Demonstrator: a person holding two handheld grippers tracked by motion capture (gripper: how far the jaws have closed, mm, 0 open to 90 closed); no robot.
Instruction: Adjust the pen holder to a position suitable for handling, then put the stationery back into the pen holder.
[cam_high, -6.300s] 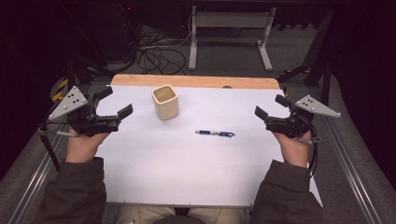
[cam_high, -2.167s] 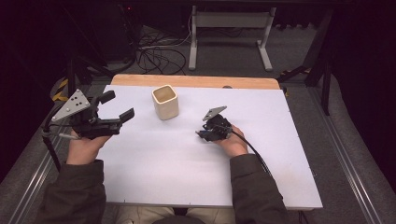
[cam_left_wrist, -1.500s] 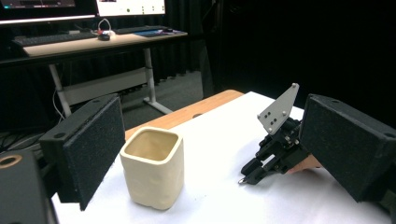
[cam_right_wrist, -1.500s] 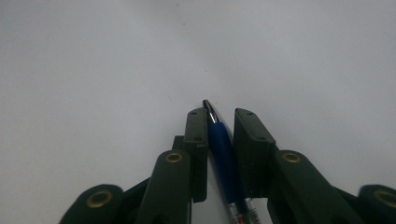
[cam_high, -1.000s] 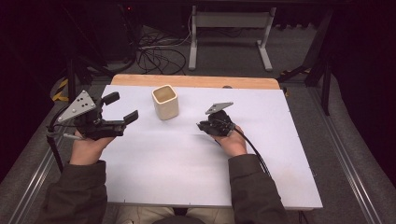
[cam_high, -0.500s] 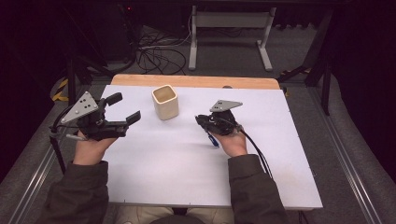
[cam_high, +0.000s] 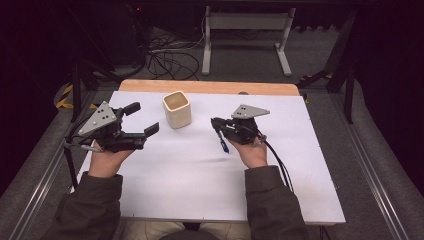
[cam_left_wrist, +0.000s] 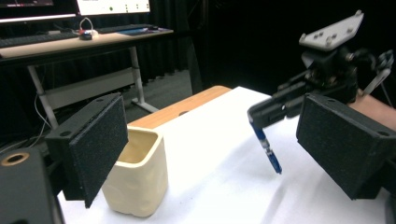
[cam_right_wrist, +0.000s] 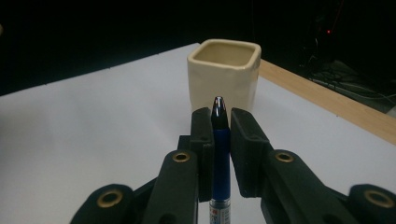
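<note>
The cup (cam_high: 176, 109) serves as the reference. It is a cream, square-mouthed vessel that stands upright on the white counter (cam_high: 200, 175), near the wooden strip along the counter's far edge.

Right gripper (cam_high: 216, 123): to the right of the cup in the high view, apart from it, held above the counter in the person's right hand. Its jaws are clamped on the pen (cam_high: 221, 142). In the right gripper view the two pads press the blue barrel from both sides, the pen's dark end (cam_right_wrist: 218, 103) stands just past the pad tips, and the cup's near wall (cam_right_wrist: 224, 79) lies straight beyond it. In the left gripper view the pen (cam_left_wrist: 267, 148) hangs from that gripper at a tilt, its lower end clear of the counter. It touches neither the cup nor the counter.

Left gripper (cam_high: 142, 120): to the left of the cup, near but not touching it, held in the person's left hand. Its jaws stand wide apart with nothing between the pads. In the left gripper view the cup (cam_left_wrist: 135, 179) sits just behind one pad (cam_left_wrist: 100, 140), and the right gripper (cam_left_wrist: 322, 79) shows farther off past the other.
</note>
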